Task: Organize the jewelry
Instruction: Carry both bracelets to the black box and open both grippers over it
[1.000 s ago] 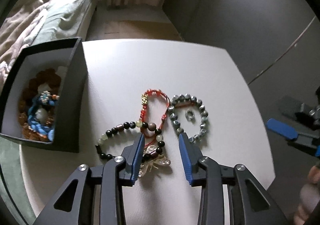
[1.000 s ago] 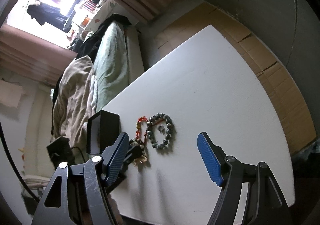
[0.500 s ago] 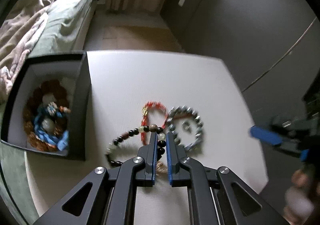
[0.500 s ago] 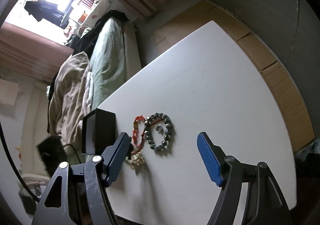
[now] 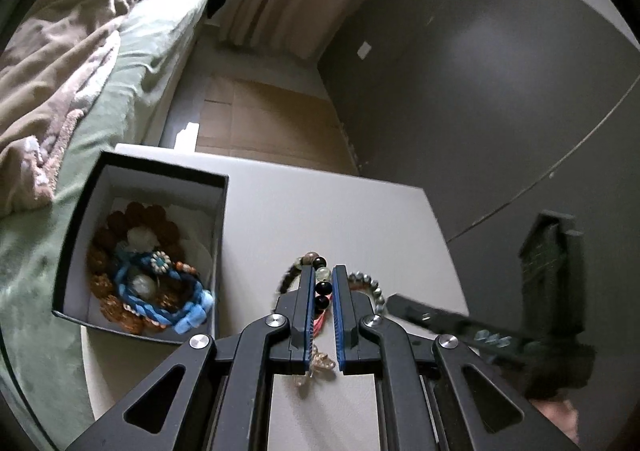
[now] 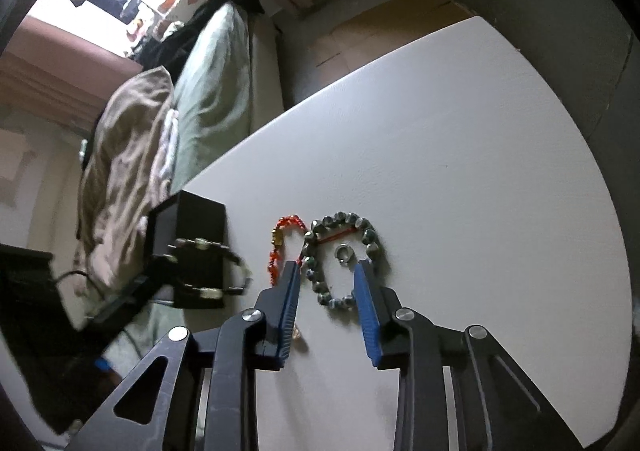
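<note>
My left gripper [image 5: 322,271] is shut on the black-and-pale bead bracelet [image 5: 322,293] and holds it lifted above the white table [image 5: 320,211]; it also shows blurred in the right wrist view [image 6: 208,271]. A black box [image 5: 160,251] with several bracelets inside stands to its left. My right gripper [image 6: 326,267] is open over the grey bead bracelet [image 6: 340,257], its fingers either side of it. A small silver ring [image 6: 344,253] lies inside that bracelet. A red bead bracelet [image 6: 280,247] lies just left of it.
A bed with a green sheet and beige blanket [image 5: 80,71] runs along the table's left side. Cardboard covers the floor [image 5: 272,119] beyond the table, with a grey wall [image 5: 480,91] to the right. The table edge [image 6: 600,211] curves away on the right.
My left gripper shut on the black-and-pale bracelet and lifted it toward the box. My right gripper moved in from the table's edge to straddle the grey bead bracelet, its jaws narrower.
</note>
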{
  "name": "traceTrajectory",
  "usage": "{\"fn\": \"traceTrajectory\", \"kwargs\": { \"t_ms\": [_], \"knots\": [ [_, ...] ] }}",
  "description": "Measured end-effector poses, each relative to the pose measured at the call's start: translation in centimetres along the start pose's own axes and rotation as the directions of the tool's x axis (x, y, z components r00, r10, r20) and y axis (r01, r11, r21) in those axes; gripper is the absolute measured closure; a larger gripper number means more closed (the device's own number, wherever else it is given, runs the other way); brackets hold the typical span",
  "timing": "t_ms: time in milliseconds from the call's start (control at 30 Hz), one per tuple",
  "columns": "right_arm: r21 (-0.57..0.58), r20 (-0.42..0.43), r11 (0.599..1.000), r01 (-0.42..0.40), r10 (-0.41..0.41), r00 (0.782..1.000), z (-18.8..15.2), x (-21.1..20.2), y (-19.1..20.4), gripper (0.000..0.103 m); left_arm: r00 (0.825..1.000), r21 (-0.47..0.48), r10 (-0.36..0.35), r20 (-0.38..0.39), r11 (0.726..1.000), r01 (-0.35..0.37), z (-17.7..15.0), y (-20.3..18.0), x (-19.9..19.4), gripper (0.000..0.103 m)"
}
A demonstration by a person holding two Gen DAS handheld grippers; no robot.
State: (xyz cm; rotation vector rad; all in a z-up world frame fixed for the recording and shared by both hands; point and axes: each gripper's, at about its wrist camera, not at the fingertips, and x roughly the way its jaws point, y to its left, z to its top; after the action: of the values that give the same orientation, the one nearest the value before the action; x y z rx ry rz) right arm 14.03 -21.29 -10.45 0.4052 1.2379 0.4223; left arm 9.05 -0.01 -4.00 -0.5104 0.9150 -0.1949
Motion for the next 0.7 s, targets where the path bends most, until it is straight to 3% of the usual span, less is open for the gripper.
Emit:
{"fn": "traceTrajectory", "kwargs": {
  "t_ms": [200,333,567,633,700],
  "knots": [
    [-0.056,-0.01,0.994,0.097,-0.097,0.995,0.2,2.3,1.4,0.074,0.999,-0.035,-0.033,0.034,0.999,0.034,0.9,1.1,-1.4,0.095],
    [-0.102,0.001,0.976,0.195,-0.196,0.981,0.1,3.3,2.2,0.075,0.997,-0.057,-0.048,0.062,0.997,0.052,1.4,2.1,-2.8,0.095],
    [-0.202,0.044,0.919,0.338,-0.336,0.941,-0.3,3.9,3.8,0.079,0.99,-0.102,-0.064,0.122,0.992,0.076,2.2,4.1,-5.2,0.095],
    [-0.23,0.06,0.895,0.382,-0.379,0.923,-0.4,4.0,4.1,0.087,0.988,-0.115,-0.064,0.139,0.99,0.081,2.4,4.6,-5.8,0.095],
    [-0.251,0.074,0.876,0.411,-0.406,0.911,-0.7,4.0,4.4,0.088,0.987,-0.126,-0.06,0.152,0.989,0.08,2.6,5.1,-6.1,0.095]
  ]
}}
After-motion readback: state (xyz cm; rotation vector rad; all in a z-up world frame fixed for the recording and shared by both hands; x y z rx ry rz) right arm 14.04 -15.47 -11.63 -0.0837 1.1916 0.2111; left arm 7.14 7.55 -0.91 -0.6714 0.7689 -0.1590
